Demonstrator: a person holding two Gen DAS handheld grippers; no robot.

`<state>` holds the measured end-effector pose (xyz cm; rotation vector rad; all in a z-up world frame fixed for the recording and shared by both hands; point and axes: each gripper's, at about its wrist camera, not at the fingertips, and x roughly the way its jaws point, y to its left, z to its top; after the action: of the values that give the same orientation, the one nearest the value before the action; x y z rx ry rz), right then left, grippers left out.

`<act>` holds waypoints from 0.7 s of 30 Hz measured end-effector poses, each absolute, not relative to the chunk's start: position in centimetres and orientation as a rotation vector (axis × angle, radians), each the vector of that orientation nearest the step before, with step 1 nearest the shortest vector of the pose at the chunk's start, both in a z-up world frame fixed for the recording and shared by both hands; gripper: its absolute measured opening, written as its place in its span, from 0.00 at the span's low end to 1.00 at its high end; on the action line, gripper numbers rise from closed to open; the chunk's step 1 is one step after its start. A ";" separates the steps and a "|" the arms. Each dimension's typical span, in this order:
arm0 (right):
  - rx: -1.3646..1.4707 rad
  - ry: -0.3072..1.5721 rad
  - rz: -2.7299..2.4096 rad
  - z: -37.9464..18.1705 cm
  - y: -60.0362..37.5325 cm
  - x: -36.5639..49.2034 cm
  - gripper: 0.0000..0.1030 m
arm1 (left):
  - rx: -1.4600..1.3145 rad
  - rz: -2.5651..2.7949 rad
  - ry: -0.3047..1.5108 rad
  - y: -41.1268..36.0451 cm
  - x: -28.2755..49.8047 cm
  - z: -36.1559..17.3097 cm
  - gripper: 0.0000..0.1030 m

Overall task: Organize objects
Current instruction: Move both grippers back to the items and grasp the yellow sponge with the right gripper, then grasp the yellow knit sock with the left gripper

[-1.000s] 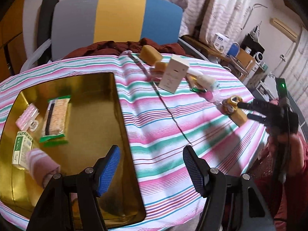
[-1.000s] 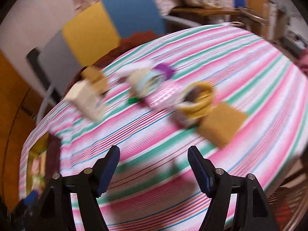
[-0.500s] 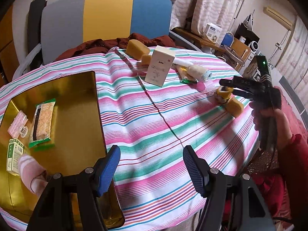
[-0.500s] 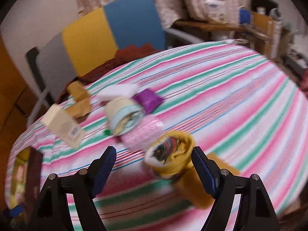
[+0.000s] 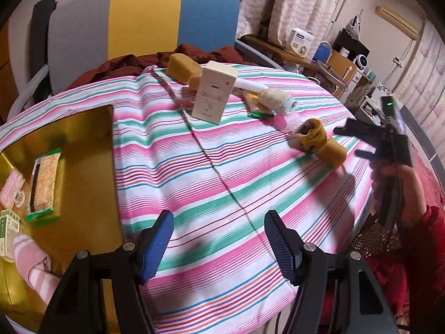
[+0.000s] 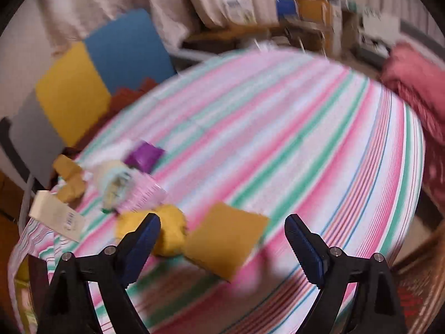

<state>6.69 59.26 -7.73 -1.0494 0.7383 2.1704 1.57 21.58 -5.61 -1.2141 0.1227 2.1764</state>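
A gold tray (image 5: pixel 83 153) sits at the table's left and holds a snack packet (image 5: pixel 43 186), a pink case (image 5: pixel 12 188), a small green box (image 5: pixel 8 228) and a pink striped sock (image 5: pixel 30 261). My left gripper (image 5: pixel 219 217) hangs open and empty over the striped cloth, right of the tray. A tan block (image 6: pixel 225 239) lies between the opening jaws of my right gripper (image 6: pixel 222 220), pads clear of it. A yellow rolled sock (image 6: pixel 169 231) lies beside the left finger. In the left wrist view the right gripper (image 5: pixel 347 142) is at the tan block (image 5: pixel 332 153).
A white carton (image 5: pixel 214 94), tan sponges (image 5: pixel 180 65), a pale rolled cloth (image 5: pixel 275 100) and a pink roller (image 5: pixel 286 119) crowd the far side of the table. A grey, yellow and blue chair (image 5: pixel 144 19) stands behind. A thin cord (image 5: pixel 219 178) crosses the cloth. The table edge runs close on the right.
My right gripper has closed in on the tan block and its jaws have widened around it. My left gripper has drifted right, away from the tray.
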 end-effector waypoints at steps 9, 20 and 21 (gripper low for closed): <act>-1.217 0.795 2.152 -10.8 60.0 4.6 0.63 | -1.176 2.126 0.173 25.8 0.9 -5.5 0.66; -1.102 0.878 2.175 -9.9 60.7 6.1 0.51 | -1.143 2.026 0.217 34.9 -0.2 -6.4 0.66; -1.061 0.883 2.168 -9.5 61.0 6.5 0.51 | -1.132 2.009 0.228 36.1 -0.3 -6.4 0.66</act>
<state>6.48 60.96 -9.48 -1.0607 0.8828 2.1683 -0.29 36.14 -6.37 -1.1315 0.2280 2.0090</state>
